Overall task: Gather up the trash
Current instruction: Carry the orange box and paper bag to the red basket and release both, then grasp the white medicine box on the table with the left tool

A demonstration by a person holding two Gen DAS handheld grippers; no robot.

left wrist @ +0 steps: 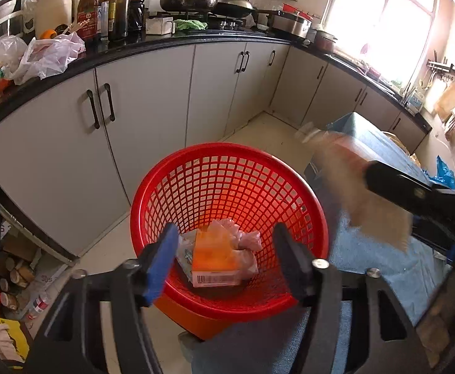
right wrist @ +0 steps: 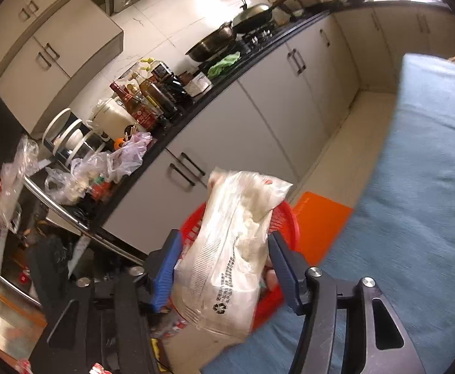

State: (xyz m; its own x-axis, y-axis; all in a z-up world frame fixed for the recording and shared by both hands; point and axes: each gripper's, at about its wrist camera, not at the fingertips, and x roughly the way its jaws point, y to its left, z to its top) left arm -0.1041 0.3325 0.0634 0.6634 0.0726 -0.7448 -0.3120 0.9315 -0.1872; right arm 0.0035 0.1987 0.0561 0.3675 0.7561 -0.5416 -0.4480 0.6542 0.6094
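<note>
A red mesh basket [left wrist: 165, 187] stands on an orange stool [left wrist: 196, 318] beside a blue-covered table [left wrist: 367, 258]. In it lie an orange box [left wrist: 218, 258] with a barcode and a crumpled clear bag [left wrist: 246, 237]. My left gripper [left wrist: 225, 240] hangs open just above the basket with nothing between its fingers. My right gripper [right wrist: 224, 240] is shut on a white printed plastic bag [right wrist: 227, 249], with both pads against its sides. It holds the bag up close to the basket's rim [right wrist: 286, 218]. In the left wrist view the bag [left wrist: 352, 187] is a blur at the right.
Grey cabinets [left wrist: 149, 109] under a black counter [left wrist: 134, 50] run behind the basket, with bottles, a kettle, plastic bags and pans on top. Cans, a bottle and cardboard [left wrist: 18, 277] litter the floor at left. Pale floor [left wrist: 258, 131] lies beyond the basket.
</note>
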